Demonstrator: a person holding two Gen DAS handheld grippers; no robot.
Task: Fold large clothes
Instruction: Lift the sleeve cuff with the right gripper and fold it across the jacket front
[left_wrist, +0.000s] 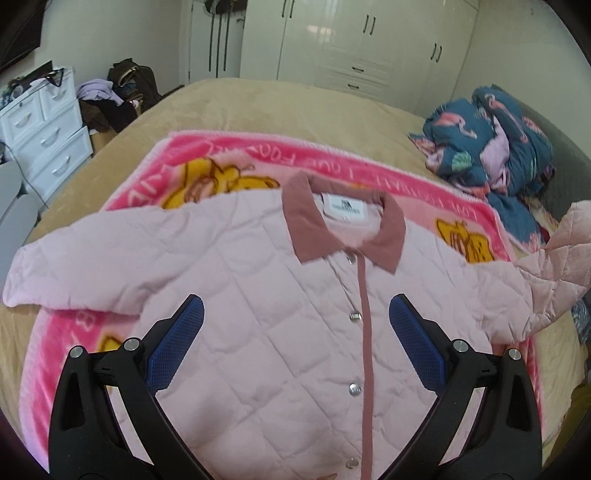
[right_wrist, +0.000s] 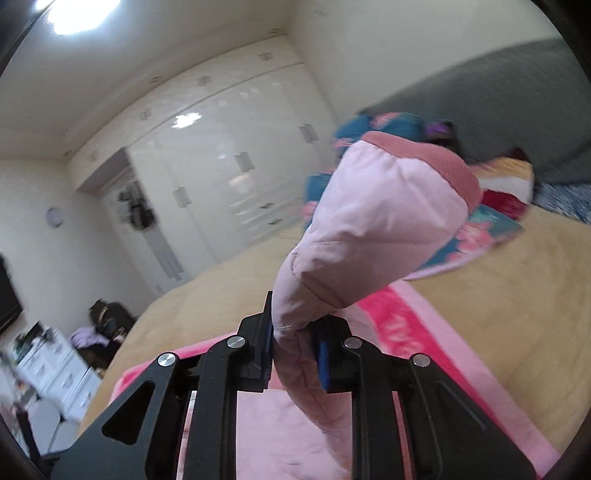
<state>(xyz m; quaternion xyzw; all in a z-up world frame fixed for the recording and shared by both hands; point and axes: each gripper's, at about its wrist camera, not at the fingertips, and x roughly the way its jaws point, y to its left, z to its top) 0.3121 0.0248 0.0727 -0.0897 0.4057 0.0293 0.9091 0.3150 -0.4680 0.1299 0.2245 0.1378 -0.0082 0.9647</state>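
Left tongs (left_wrist: 295, 314) spread; right tongs (right_wrist: 293, 332) clamped.

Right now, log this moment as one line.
task: fold jacket | right gripper: shut on sleeve, lifted | left gripper: open above jacket front | surface: pink blanket

White glossy wardrobe (left_wrist: 369, 40) along pale walls, white drawer chest (left_wrist: 44, 140), bright ceiling lamp (right_wrist: 79, 14).
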